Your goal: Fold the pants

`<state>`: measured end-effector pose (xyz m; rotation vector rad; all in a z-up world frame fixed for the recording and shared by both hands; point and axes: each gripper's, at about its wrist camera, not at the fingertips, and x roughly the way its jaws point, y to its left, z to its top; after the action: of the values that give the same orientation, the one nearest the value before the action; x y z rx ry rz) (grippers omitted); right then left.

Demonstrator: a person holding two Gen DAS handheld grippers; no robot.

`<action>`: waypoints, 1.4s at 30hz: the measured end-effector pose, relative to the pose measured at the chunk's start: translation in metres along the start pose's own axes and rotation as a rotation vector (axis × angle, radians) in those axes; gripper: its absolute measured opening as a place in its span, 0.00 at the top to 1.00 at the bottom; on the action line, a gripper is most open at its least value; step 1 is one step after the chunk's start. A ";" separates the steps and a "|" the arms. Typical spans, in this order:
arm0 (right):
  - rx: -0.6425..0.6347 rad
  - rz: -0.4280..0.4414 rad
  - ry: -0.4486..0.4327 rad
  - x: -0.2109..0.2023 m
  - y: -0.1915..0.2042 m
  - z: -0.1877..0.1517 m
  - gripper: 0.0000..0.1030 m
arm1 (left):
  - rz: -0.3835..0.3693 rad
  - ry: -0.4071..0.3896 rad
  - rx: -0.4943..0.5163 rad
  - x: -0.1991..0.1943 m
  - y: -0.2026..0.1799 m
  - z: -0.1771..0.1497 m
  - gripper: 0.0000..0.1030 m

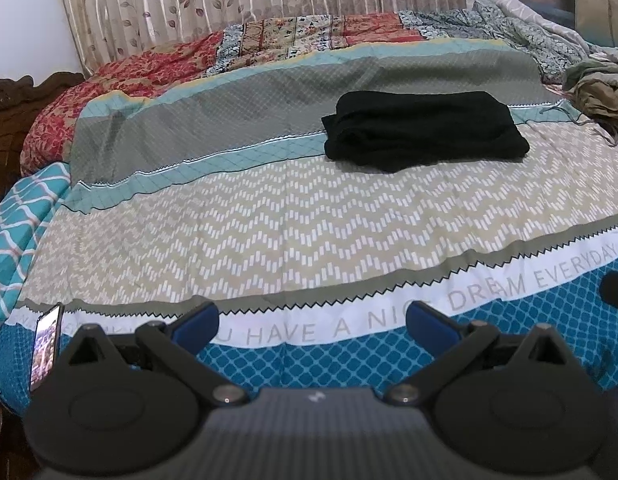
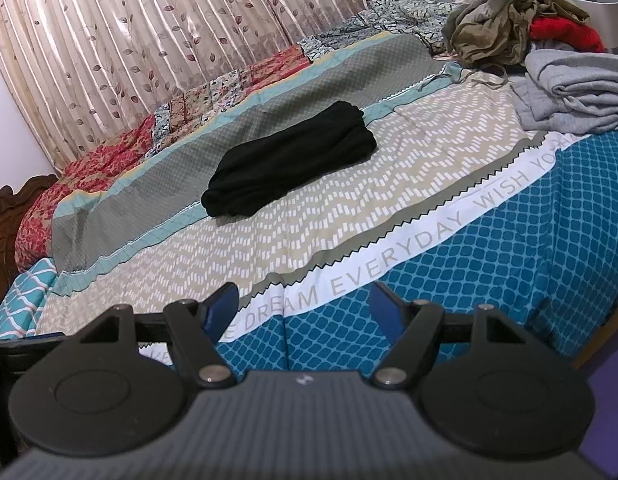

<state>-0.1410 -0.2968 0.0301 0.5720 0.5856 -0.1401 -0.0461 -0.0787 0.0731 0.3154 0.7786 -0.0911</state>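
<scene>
The folded black fabric pants (image 1: 425, 130) lie in a compact bundle on the patterned teal-and-beige bedspread (image 1: 309, 232) (mid-bed, well beyond both tools). The left gripper (image 1: 312, 320) and right gripper (image 2: 303, 308) hang over the near edge, jaws spread wide, empty.

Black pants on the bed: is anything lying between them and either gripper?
Nothing visible. Only bare bedspread separates the folded black pants from the open left gripper and right gripper. The clothes pile sits off to the side.
</scene>
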 end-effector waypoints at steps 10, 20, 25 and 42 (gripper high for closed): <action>0.008 0.001 0.008 0.001 0.000 -0.002 0.28 | 0.008 -0.002 0.003 0.000 0.001 0.000 0.00; 0.012 0.001 0.012 0.001 -0.002 -0.002 0.28 | 0.001 0.007 -0.006 0.002 0.002 0.000 0.00; 0.015 0.000 0.017 0.003 -0.004 -0.003 0.28 | -0.007 0.015 -0.012 0.003 0.002 0.000 0.00; 0.015 0.000 0.018 0.003 -0.004 -0.004 0.28 | -0.019 0.034 -0.011 0.005 0.000 -0.002 0.00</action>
<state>-0.1416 -0.2978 0.0238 0.5882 0.6027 -0.1399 -0.0439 -0.0774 0.0685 0.3004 0.8158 -0.0992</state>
